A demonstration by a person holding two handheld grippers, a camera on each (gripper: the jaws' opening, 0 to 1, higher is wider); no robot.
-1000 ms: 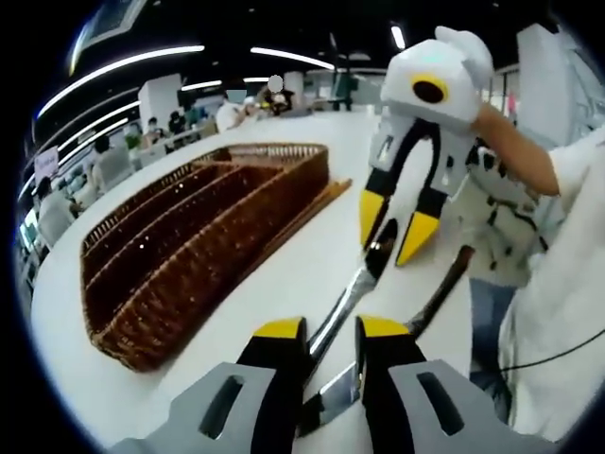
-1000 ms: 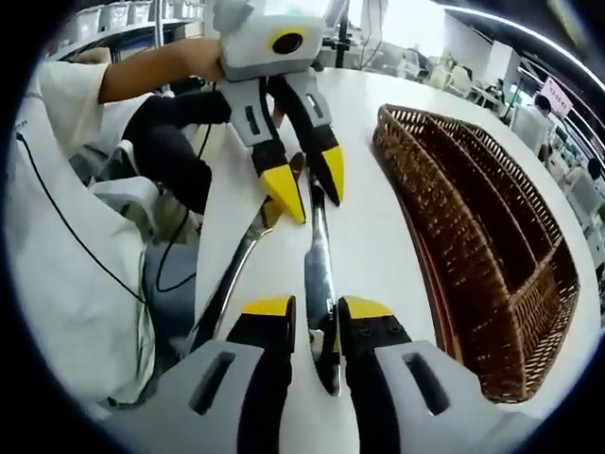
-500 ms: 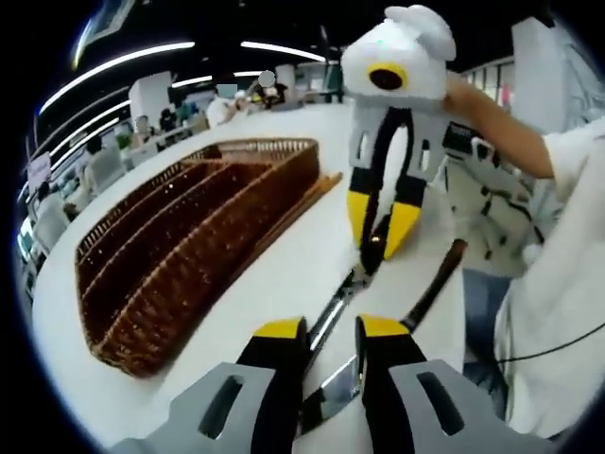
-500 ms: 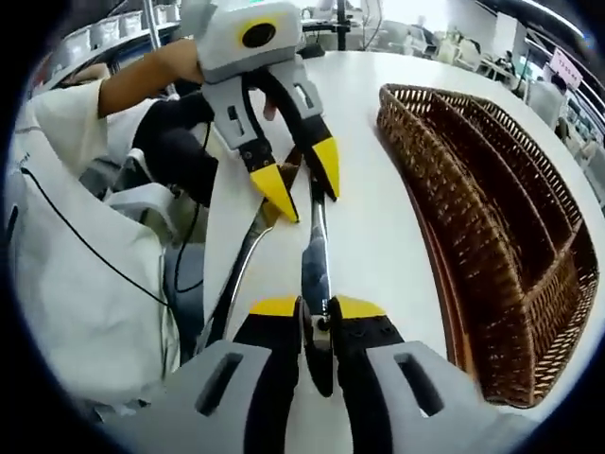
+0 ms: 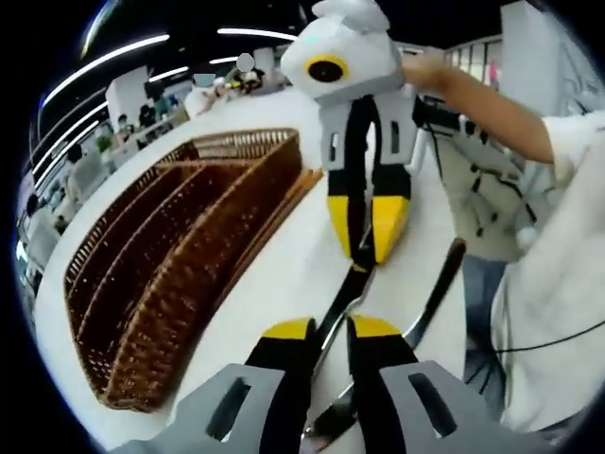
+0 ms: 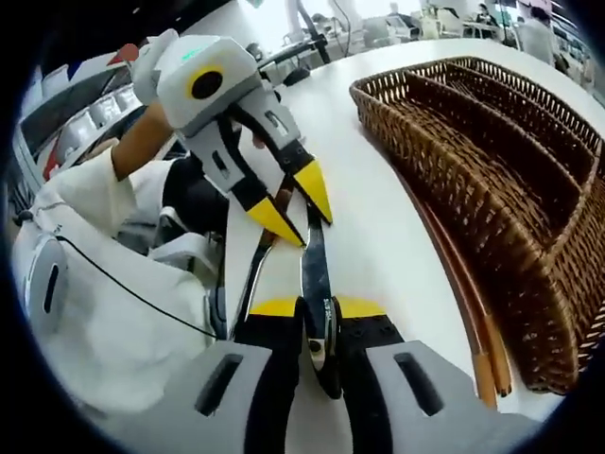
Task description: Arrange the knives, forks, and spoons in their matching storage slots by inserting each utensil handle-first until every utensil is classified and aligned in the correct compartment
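— How far is the task, as you judge it?

— Near the beginning, I think. The wicker tray shows only bare compartments where I can see into them, so no utensil is sorted yet. One knife is held from both ends above the white bench: the right tool is clenched on one end, the left tool on the other end. A second utensil lies just beside it – its type I cannot tell.

— And the room for moving?

— The bench between knife and tray is free. Two thin wooden sticks lie along the tray wall. The person's sleeve and the bench edge are close on the other side.
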